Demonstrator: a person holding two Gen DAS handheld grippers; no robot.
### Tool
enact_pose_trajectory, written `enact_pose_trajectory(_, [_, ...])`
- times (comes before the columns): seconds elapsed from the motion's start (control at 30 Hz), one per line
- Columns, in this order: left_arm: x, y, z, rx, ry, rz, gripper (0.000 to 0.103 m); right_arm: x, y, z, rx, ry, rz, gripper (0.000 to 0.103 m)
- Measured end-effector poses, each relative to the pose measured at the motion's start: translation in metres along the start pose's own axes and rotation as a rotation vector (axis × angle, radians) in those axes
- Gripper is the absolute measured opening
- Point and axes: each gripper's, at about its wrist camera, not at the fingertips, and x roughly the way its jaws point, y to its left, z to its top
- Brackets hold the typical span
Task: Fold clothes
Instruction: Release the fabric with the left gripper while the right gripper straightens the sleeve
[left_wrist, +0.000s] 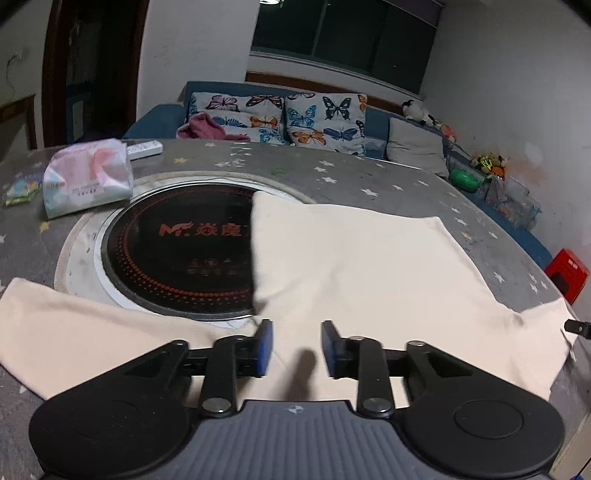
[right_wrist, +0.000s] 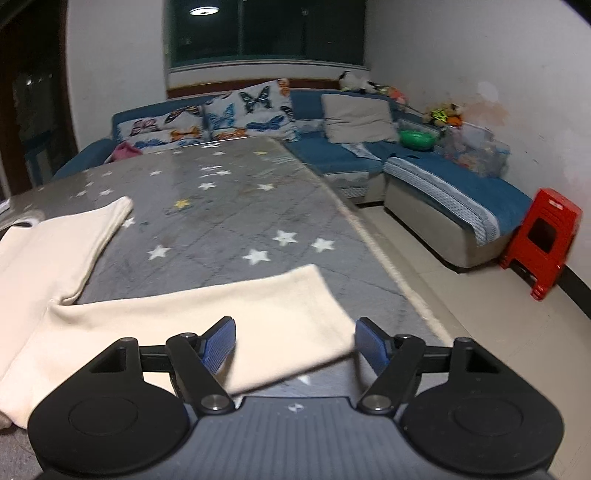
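Observation:
A cream garment (left_wrist: 351, 258) lies spread on the grey star-print table (left_wrist: 351, 173), part of it over a round black cooktop. My left gripper (left_wrist: 297, 347) hovers open just above the garment's near edge, holding nothing. In the right wrist view the same cream garment (right_wrist: 207, 314) shows a long sleeve or leg stretching right, and a second one (right_wrist: 74, 236) further back. My right gripper (right_wrist: 295, 343) is wide open over the end of the near sleeve, empty.
A round black cooktop (left_wrist: 177, 251) is set into the table. A tissue pack (left_wrist: 86, 177) and a remote (left_wrist: 146, 148) lie at the far left. The table's right edge (right_wrist: 388, 266) drops to the floor. A blue sofa (right_wrist: 424, 166) and a red stool (right_wrist: 543, 240) stand beyond.

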Motion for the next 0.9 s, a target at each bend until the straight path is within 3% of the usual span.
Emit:
enact_pose_trajectory(0.13, [-0.006,-0.02,-0.001,0.047,-0.006,-0.034,0.036,0.002,-0.011,-0.004,0.025,0.019,-0.004,0.063])
enact_pose_trajectory(0.23, [-0.009,-0.035,-0.001,0.083,-0.018,-0.062,0.046,0.002,-0.014,-0.004,0.042,0.014,-0.003,0.057])
enact_pose_trajectory(0.4, [-0.013,-0.06,-0.005,0.124,-0.014,-0.119,0.048,0.004,-0.013,-0.005,0.064,0.007,0.008,0.047])
enact_pose_trajectory(0.57, [-0.007,-0.087,-0.014,0.174,0.021,-0.159,0.051,0.003,-0.012,-0.005,0.078,-0.008,0.001,0.02])
enact_pose_trajectory(0.67, [-0.004,-0.104,-0.02,0.208,0.038,-0.19,0.052,0.002,-0.014,-0.005,0.086,-0.011,0.006,0.012])
enact_pose_trajectory(0.9, [0.003,-0.144,-0.037,0.319,0.06,-0.244,0.053,-0.009,-0.024,0.0,0.13,-0.054,0.054,0.008])
